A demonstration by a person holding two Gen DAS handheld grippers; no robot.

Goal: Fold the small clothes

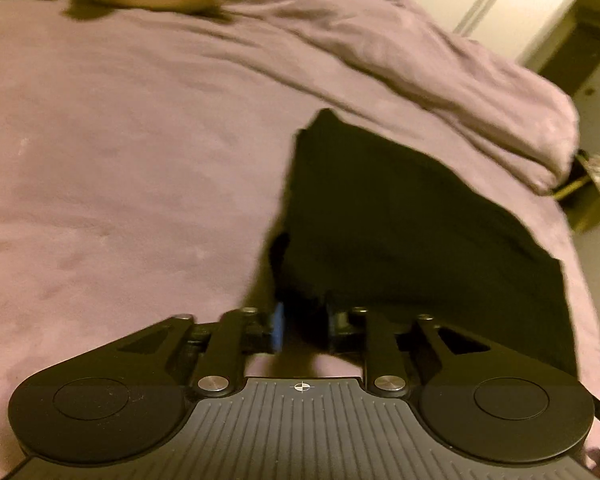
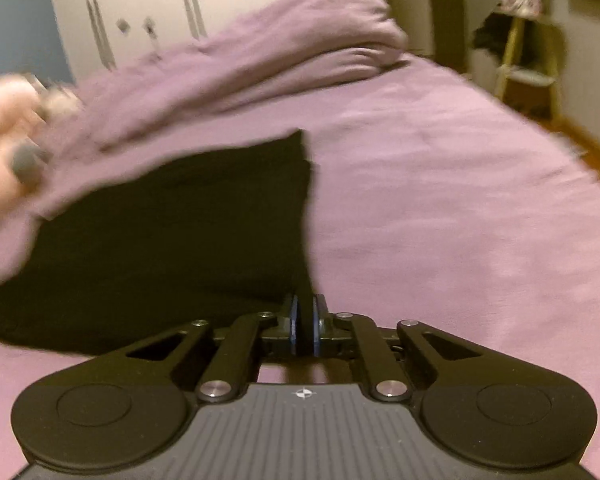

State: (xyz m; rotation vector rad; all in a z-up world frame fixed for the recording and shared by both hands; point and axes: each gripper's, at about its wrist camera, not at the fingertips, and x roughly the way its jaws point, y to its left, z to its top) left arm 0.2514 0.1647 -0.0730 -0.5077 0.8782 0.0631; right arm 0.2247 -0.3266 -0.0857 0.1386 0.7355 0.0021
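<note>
Black garment (image 1: 400,216) lies flat on the purple bedsheet (image 1: 120,160), its long axis running away from both grippers toward the rumpled duvet (image 2: 260,60).

Dark, plain and folded, it shows a squared far corner. Right gripper (image 2: 305,330) pinches its near edge, pads almost together; left gripper (image 1: 302,328) stands narrow around the near edge, though pad contact is hidden.

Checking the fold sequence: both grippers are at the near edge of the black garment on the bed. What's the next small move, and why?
Probably lift both near corners together and carry them toward the far edge. The right gripper is pinched shut on a corner of the black garment, the left gripper has cloth between its jaws, and the rest lies flat on the purple bedcover. I'd confirm the left grip first; blur hides it.
</note>
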